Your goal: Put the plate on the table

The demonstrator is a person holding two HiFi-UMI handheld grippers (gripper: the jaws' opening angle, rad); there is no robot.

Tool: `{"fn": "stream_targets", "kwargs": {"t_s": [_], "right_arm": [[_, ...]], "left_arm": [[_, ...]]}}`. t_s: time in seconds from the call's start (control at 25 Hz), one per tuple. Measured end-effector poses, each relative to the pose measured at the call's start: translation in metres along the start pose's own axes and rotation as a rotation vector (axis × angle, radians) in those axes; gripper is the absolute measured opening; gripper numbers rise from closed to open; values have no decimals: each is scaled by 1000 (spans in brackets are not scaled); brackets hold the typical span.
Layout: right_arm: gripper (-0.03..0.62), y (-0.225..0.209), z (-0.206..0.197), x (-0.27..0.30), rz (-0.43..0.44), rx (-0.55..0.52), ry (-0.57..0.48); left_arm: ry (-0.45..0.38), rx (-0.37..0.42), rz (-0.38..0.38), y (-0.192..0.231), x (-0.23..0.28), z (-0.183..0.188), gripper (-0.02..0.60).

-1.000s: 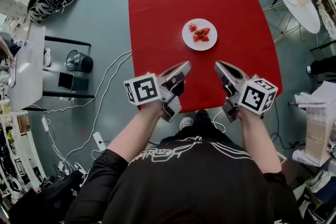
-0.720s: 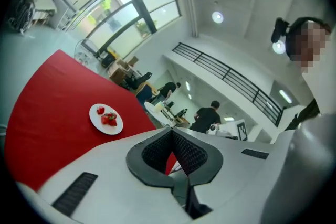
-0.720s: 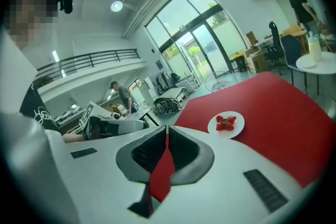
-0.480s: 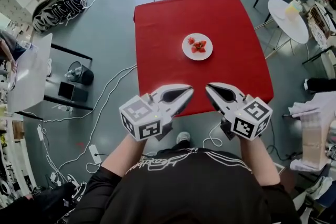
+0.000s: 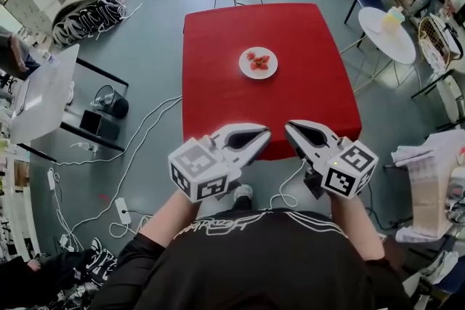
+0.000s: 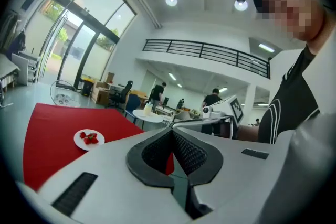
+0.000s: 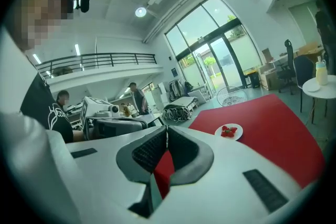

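Red table point(image 5: 305, 91) in the head view: what sits on it?

One white plate point(image 5: 259, 63), flat on the cloth near the middle, a little toward the far side. It holds a small heap of cut strawberries point(image 5: 258, 62). Nothing of mine touches it. My left gripper point(image 5: 266, 132) and right gripper point(image 5: 288, 128) hang side by side over the near edge, well apart from the plate, with their tips angled toward each other.

And the left gripper view?

My left jaws are pressed together, pads point(image 6: 157, 152) meeting at the tip, with nothing between them. Past them, to the left, the plate point(image 6: 89, 139) lies on the red top with the berries in its middle. Beyond the red table stands a small round white table point(image 6: 150, 116).

The right gripper view?

Much the same. My right jaws are closed on themselves and empty, and only red cloth shows through the slot below the pads. The plate point(image 7: 229, 132) is off to the right on the table, berries piled at its centre. At the far right a pale bottle point(image 7: 321, 72) stands on the round white table.
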State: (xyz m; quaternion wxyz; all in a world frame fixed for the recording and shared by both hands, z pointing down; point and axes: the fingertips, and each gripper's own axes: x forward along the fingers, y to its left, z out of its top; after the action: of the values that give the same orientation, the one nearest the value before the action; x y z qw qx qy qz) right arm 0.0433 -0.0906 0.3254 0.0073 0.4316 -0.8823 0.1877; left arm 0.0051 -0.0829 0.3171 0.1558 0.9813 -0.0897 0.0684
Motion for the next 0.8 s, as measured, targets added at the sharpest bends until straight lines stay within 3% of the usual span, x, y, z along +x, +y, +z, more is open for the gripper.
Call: {"fn": "stream_targets", "kwargs": {"t_s": [0.28,0.8], "right_arm": [[9,16,6,-39,1,-38,-40],[8,45,0,-78,25,-67,-69]], "left_arm": [[-7,70,37,-40,-3,8,6],[-28,80,57,-83,-5,5,6]]}}
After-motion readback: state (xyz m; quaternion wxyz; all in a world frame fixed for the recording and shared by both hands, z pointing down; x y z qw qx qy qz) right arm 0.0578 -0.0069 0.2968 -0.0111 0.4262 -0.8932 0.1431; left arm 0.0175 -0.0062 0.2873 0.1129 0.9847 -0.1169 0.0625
